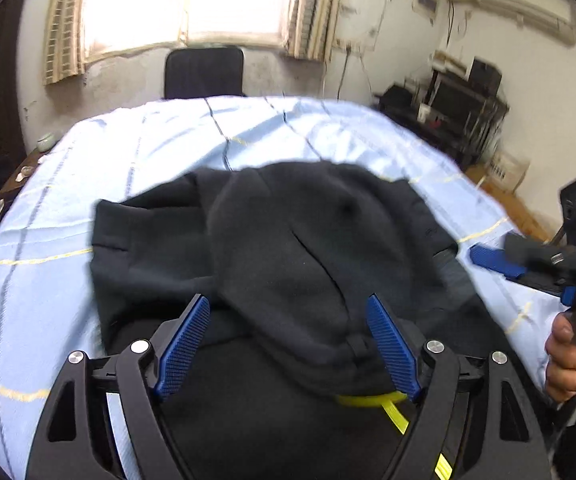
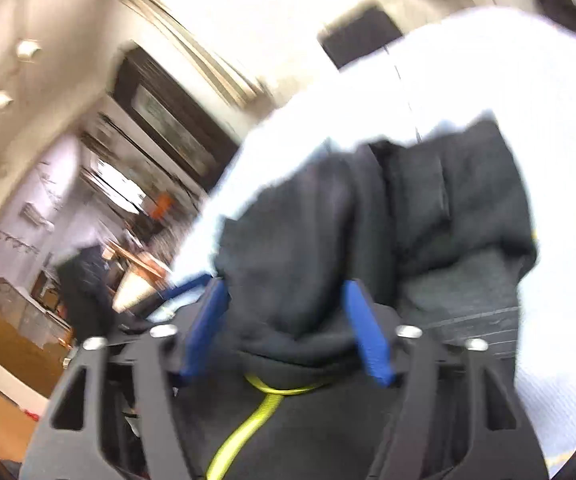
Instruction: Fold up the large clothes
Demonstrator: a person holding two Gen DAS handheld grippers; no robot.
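A black hooded sweatshirt (image 1: 288, 248) lay bunched on a pale blue sheet (image 1: 88, 184) with thin dark and yellow stripes, its hood uppermost and a yellow cord (image 1: 391, 408) showing at the near edge. The left gripper (image 1: 288, 344) stood spread over the hood's near part, its blue pads (image 1: 186, 344) clear of the cloth. The right gripper (image 2: 284, 328), held in a hand (image 1: 567, 360) at the sheet's right side, was also spread, with dark cloth lying loose between its jaws in a blurred view.
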